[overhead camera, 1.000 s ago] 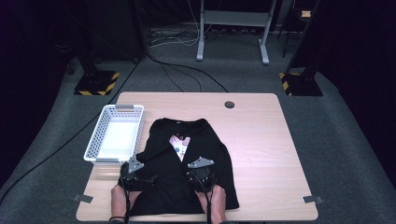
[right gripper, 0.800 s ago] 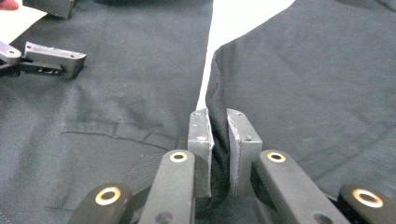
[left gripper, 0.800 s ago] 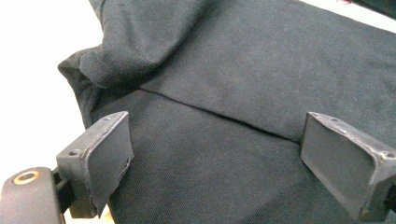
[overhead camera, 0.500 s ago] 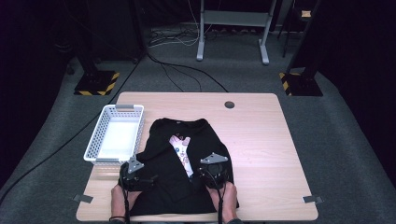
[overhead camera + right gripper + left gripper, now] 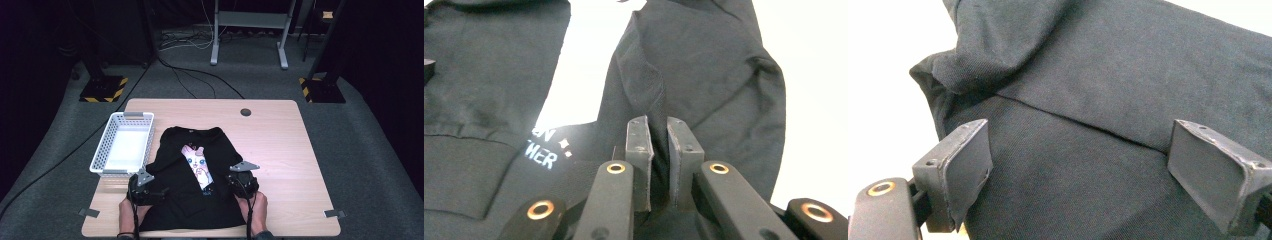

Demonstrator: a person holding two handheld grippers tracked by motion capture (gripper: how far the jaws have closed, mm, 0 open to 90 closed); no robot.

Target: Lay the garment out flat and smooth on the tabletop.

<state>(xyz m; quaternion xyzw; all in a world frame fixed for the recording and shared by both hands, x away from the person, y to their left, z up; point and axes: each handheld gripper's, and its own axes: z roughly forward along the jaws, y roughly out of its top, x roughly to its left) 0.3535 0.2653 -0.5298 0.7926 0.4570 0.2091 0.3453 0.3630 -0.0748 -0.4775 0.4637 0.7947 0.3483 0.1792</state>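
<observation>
Here a black T-shirt (image 5: 187,185) is lying in the lower middle of the high view, spread over the near half of the tabletop (image 5: 280,150), with its collar pointing toward the far edge and a pale cartoon print (image 5: 199,167) showing on its front. The left claw (image 5: 145,187) is sitting at the lower left of the shirt, and in the left gripper view its jaws are standing wide apart over the dark cloth (image 5: 1088,150), pressing on nothing. The right claw (image 5: 243,181) is resting at the shirt's lower right; in the right gripper view its jaws are pinching together on a raised fold of the fabric (image 5: 694,75), with white lettering (image 5: 541,150) showing at the left of that frame. A white basket (image 5: 125,145) is standing just beside the shirt at the left of the high view, its near corner touching the cloth. The person's forearms are coming in from the bottom edge.
</observation>
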